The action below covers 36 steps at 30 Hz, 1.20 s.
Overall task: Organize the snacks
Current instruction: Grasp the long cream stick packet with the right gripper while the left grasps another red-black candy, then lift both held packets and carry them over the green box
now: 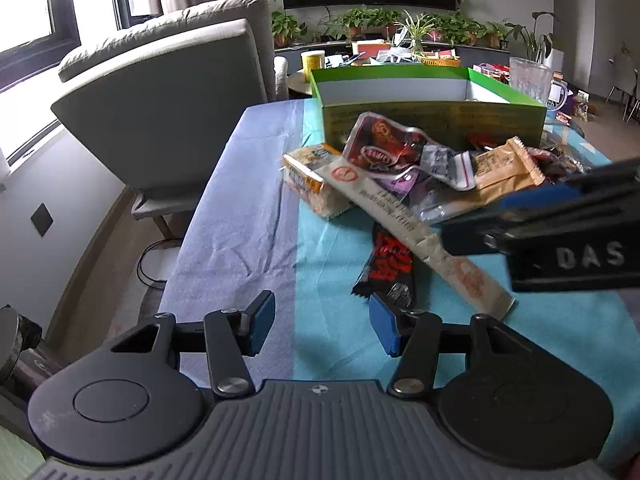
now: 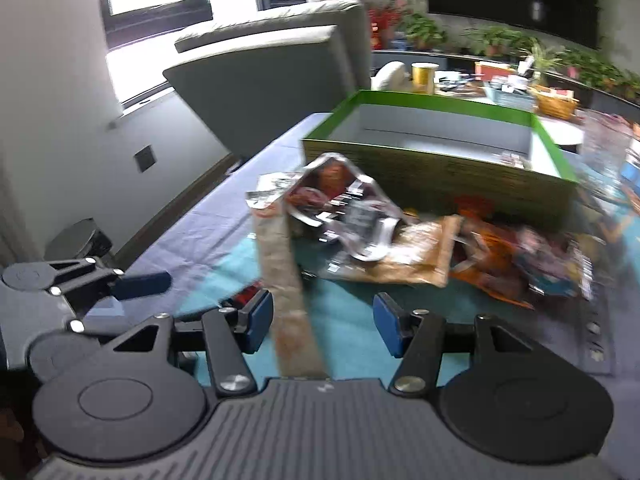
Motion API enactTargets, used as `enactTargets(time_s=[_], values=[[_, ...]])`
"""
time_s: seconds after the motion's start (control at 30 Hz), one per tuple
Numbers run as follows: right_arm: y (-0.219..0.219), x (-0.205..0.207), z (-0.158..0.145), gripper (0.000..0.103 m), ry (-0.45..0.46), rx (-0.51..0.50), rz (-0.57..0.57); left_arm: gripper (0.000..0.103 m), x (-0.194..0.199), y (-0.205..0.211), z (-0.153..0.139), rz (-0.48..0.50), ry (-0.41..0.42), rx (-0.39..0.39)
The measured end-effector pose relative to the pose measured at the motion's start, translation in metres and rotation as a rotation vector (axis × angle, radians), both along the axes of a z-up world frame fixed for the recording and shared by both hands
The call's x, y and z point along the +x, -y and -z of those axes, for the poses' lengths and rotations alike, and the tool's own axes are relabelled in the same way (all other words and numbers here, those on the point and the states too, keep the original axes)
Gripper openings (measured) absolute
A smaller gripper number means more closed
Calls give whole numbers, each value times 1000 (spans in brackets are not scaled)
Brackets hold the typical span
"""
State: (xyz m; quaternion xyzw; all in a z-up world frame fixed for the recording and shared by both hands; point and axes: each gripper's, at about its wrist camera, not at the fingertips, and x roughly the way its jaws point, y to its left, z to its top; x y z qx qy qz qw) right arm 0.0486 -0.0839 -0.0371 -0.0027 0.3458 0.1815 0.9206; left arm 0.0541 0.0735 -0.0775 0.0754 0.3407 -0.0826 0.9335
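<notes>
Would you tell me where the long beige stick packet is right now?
The long beige stick packet lies diagonally on the teal cloth, in front of the green box, crossing a black-and-red wrapper; it runs between the open right gripper.

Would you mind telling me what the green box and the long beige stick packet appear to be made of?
Green box: likely printed cardboard, matte, with stiff straight walls and a plain white inside. Long beige stick packet: probably paper-like or matte film, flat with a crimped end.
</notes>
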Motion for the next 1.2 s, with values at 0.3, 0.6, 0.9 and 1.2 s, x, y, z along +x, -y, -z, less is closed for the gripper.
enactTargets(time_s=[0.3,0.6,0.9,1.2], values=[[-13,20,14,51,-62,-10,-46,50,3,-14,5,-8,-13,-41],[18,-3,-11,26,16,11,-25,51,6,16,-4,106,37,-40],[39,-22,-16,25,31,-6,11,53,34,41,9,102,13,0],[33,-22,18,28,-73,-84,-25,27,26,36,6,101,-3,-15]])
